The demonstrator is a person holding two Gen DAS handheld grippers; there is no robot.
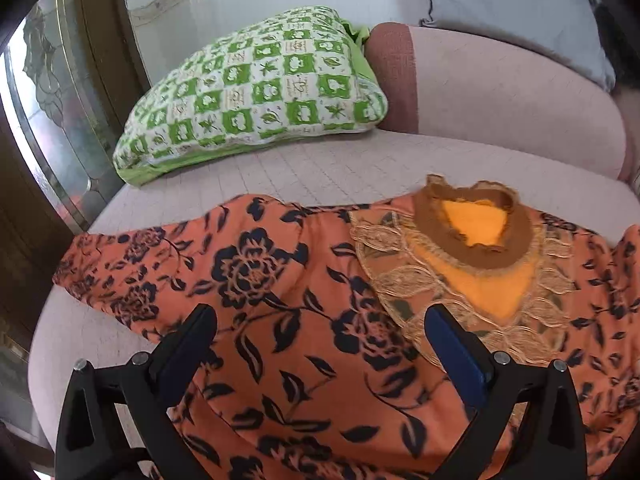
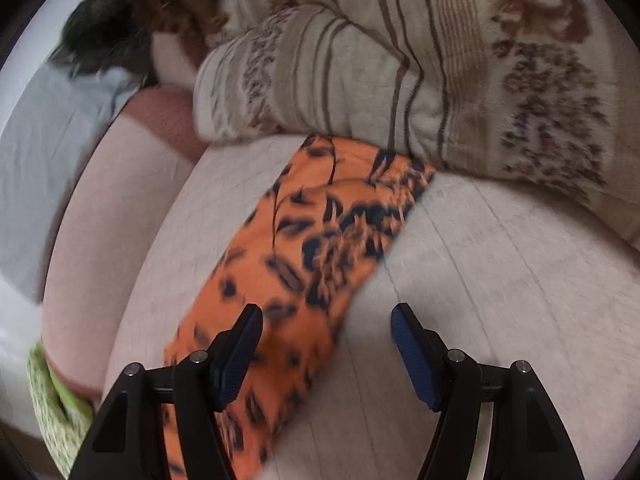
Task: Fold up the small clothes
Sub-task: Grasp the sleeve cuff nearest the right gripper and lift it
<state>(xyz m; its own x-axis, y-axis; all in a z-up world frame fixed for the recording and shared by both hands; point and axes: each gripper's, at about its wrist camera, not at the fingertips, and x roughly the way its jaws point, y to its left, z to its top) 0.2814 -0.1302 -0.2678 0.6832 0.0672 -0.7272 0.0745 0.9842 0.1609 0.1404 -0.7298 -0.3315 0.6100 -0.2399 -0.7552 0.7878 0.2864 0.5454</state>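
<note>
An orange garment with a dark floral print [image 1: 280, 280] lies spread flat on the pale sofa seat [image 1: 320, 168], its brown lace-trimmed neckline [image 1: 476, 220] toward the backrest. My left gripper [image 1: 320, 320] hovers open just above the garment's chest, left of the neckline, with nothing between its fingers. In the right wrist view one sleeve of the same garment [image 2: 320, 240] stretches across the seat toward a blanket. My right gripper [image 2: 326, 320] is open over the sleeve's near part; the left finger [image 2: 240, 356] is above the cloth, the right finger [image 2: 416, 356] above bare seat.
A green checked pillow [image 1: 256, 92] leans at the sofa's left end beside a glass door [image 1: 60, 100]. A grey cushion [image 1: 516, 12] lies on the pink backrest [image 1: 500, 92]. A cream striped floral blanket [image 2: 400, 72] is heaped by the sleeve's end.
</note>
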